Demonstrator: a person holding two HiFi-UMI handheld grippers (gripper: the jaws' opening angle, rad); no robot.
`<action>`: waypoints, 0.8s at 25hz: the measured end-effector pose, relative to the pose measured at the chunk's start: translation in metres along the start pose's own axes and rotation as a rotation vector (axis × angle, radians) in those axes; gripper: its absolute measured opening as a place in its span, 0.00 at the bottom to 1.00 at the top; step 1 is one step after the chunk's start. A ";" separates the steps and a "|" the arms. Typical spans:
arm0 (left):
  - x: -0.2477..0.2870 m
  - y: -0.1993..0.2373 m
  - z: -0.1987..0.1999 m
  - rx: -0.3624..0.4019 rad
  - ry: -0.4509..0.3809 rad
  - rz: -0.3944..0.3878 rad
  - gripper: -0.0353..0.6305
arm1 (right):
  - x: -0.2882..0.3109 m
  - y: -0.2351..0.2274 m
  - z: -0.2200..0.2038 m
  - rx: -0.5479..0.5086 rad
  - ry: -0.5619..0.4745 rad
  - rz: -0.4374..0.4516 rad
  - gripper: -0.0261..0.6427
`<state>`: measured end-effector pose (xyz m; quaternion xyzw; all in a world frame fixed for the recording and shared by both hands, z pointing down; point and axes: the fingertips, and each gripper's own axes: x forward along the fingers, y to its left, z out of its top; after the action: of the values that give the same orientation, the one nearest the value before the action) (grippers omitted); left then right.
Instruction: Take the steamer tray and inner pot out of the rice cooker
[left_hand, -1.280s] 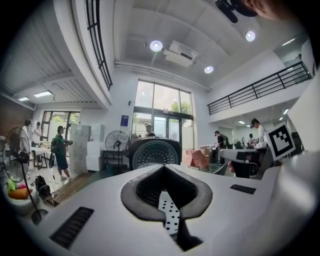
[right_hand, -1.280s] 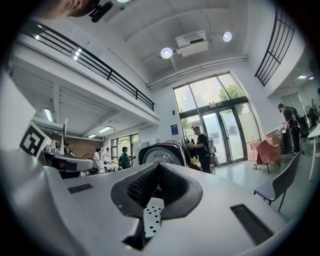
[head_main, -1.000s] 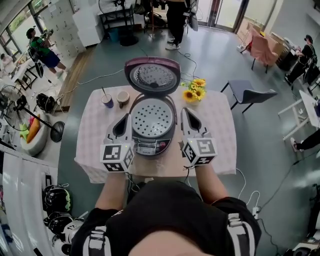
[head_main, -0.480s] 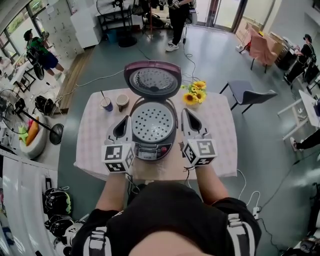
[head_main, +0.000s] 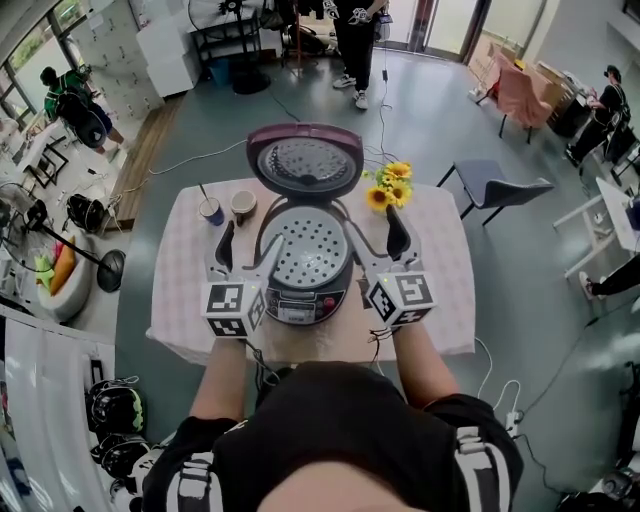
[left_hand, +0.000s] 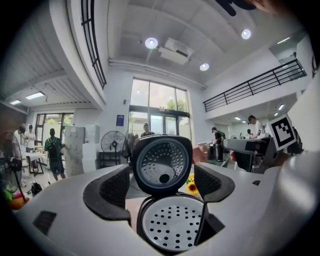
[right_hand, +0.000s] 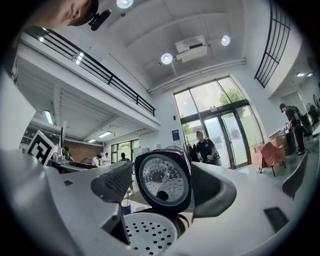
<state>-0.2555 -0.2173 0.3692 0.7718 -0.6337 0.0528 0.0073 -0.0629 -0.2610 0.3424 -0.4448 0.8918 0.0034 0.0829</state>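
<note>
Head view: the left gripper (head_main: 250, 248) and right gripper (head_main: 374, 240) flank the open rice cooker (head_main: 300, 298), jaws opening and pinching nothing. The perforated steamer tray (head_main: 308, 243) sits inside the cooker, hiding the inner pot. Likely next: grip the tray's opposite edges and lift it level.

Rice cooker (head_main: 303, 298) sits mid-table (head_main: 440, 250), with the steamer tray (head_main: 305, 247) inside it on top. The open lid (head_main: 304, 159) stands at the cooker's 12 o'clock. Two cups at its 10 o'clock, side by side: left cup (head_main: 211, 211), right cup (head_main: 243, 205). Sunflowers (head_main: 388, 184) at 1 o'clock. Chair (head_main: 495, 187) on the floor beyond the table, 2 o'clock.
</note>
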 end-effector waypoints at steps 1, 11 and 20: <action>0.001 0.002 -0.002 -0.001 0.006 0.002 0.63 | 0.001 0.001 -0.002 -0.005 0.010 0.003 0.55; 0.017 0.019 -0.034 -0.014 0.107 -0.005 0.62 | 0.022 0.004 -0.040 -0.049 0.146 0.015 0.55; 0.046 0.040 -0.098 -0.011 0.285 -0.029 0.62 | 0.043 -0.002 -0.118 -0.083 0.374 0.016 0.55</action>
<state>-0.2924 -0.2624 0.4686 0.7655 -0.6152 0.1584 0.1023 -0.1035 -0.3059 0.4526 -0.4339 0.8941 -0.0418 -0.1026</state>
